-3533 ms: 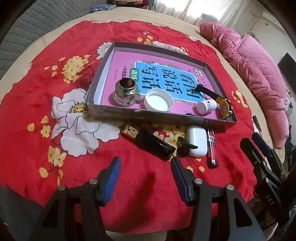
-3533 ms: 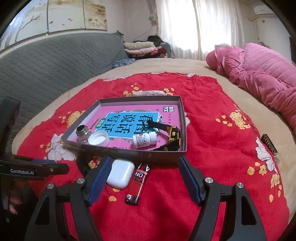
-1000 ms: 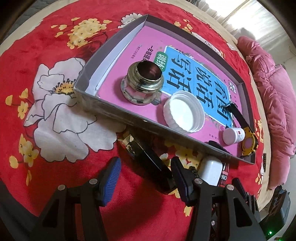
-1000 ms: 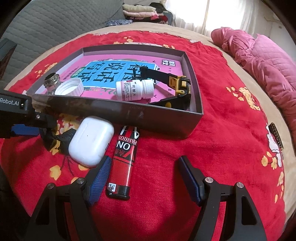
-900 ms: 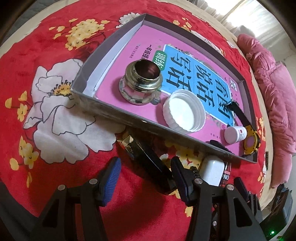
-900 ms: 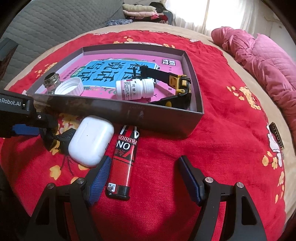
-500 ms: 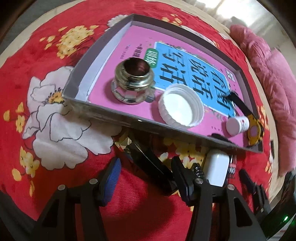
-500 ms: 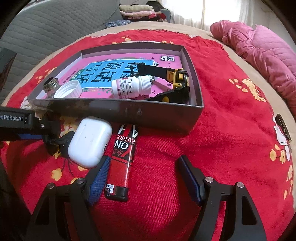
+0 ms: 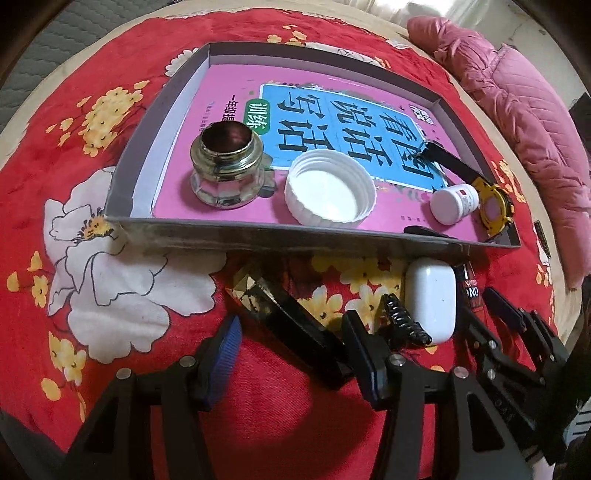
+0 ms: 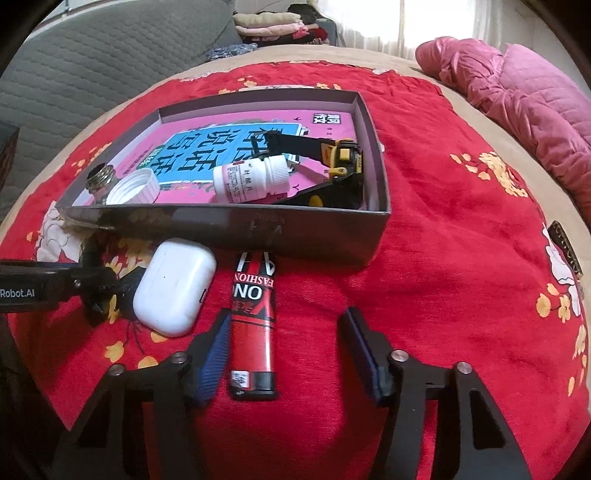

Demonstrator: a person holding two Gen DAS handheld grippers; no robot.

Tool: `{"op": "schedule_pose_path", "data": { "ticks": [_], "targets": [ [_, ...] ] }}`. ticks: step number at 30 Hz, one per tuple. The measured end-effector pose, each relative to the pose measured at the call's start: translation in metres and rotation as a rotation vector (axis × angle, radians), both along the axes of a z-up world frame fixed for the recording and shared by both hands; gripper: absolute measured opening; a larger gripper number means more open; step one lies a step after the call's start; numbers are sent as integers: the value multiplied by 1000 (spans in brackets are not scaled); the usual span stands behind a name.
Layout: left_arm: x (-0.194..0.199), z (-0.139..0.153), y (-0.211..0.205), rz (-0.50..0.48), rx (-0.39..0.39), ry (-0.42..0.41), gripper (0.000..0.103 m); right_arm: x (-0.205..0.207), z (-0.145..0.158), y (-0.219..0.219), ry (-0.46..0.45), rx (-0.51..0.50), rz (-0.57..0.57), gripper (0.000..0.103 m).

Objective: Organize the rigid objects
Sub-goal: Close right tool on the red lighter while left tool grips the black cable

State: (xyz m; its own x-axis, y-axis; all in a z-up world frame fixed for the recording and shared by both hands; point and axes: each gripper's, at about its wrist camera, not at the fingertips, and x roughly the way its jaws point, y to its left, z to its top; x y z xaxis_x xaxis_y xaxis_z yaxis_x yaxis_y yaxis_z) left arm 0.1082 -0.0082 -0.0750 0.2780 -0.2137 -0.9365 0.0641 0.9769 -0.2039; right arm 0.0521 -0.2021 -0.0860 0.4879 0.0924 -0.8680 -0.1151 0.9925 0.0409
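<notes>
A grey box (image 9: 258, 236) (image 10: 258, 229) on the red cloth holds a pink book, a glass jar (image 9: 227, 170), a white cap (image 9: 330, 192), a white pill bottle (image 10: 251, 179) and a yellow-black watch (image 10: 341, 155). In front of it lie a black bottle with a gold end (image 9: 295, 321), a black spring clip (image 9: 402, 321), a white earbud case (image 10: 173, 286) and a red lighter (image 10: 253, 317). My left gripper (image 9: 291, 354) is open, its jaws on either side of the black bottle. My right gripper (image 10: 284, 349) is open around the lighter's lower end.
A pink quilted coat (image 10: 517, 96) lies at the right on the bed. A small dark bar (image 10: 565, 247) lies on the cloth at the far right. A grey padded headboard (image 10: 92, 55) stands at the back left, with folded clothes (image 10: 273, 27) behind.
Both grippers have come lower and closer. The left now has the black bottle between its jaws; the right has the lighter's end between its jaws. Neither has shut.
</notes>
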Motion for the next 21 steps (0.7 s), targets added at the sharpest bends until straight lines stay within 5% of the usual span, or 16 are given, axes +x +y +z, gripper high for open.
{"op": "schedule_pose_path", "data": {
  "ticks": [8, 21],
  "targets": [
    [-6, 5, 10, -26, -37, -2, 49, -1, 5, 0, -7, 34, 17, 26],
    [-16, 1, 39, 99, -145, 60, 46, -2, 5, 3, 1, 45, 29, 23]
  ]
}}
